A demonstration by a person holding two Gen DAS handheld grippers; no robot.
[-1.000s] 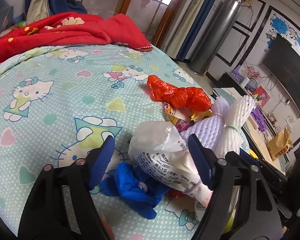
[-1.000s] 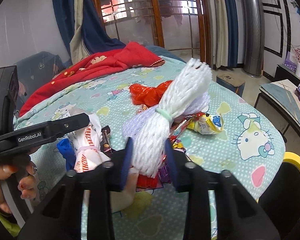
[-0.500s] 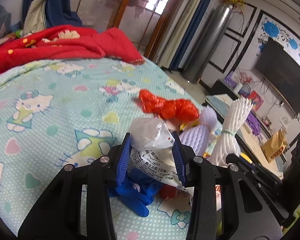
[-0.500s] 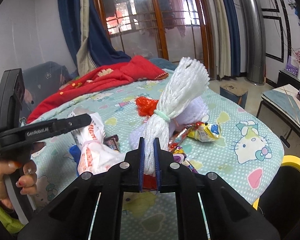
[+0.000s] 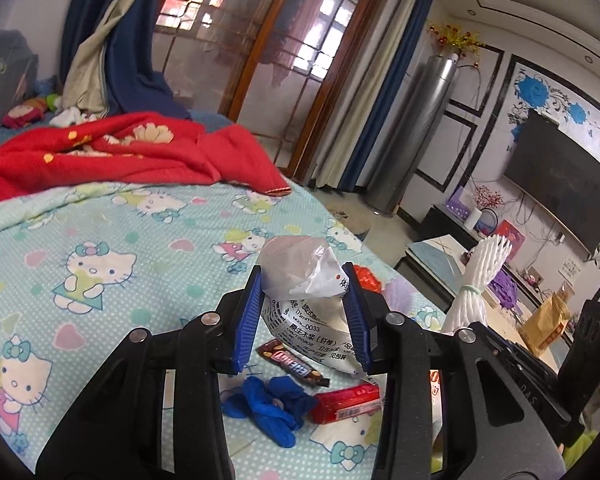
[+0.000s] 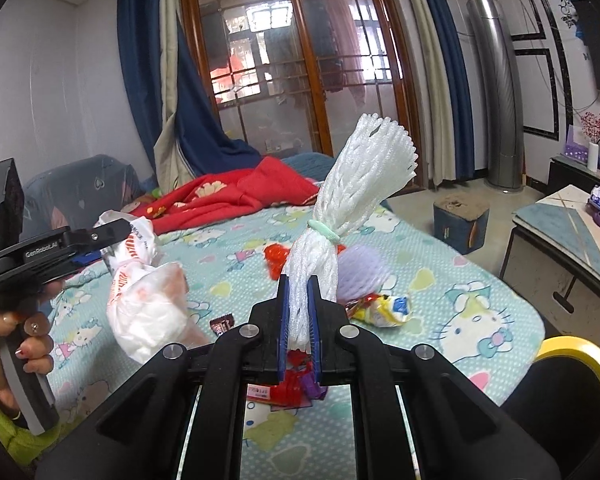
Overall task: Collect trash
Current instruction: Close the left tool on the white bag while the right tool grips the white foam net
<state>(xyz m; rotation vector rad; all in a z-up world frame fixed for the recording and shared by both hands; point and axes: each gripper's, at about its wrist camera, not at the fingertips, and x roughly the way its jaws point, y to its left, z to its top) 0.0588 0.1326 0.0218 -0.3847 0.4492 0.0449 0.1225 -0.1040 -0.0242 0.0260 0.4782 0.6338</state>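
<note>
Left wrist view: ahead lies a soft bed [image 5: 100,248], its edge off to the right, with open air above. The left gripper [image 5: 305,312] pinches a light, crumpling bag [image 5: 300,276], lifted above a wrapper [image 5: 292,362] and glove [image 5: 268,400]. The right gripper [image 6: 299,320], nearly closed, squeezes a springy foam net [image 6: 356,176] at its base.
</note>
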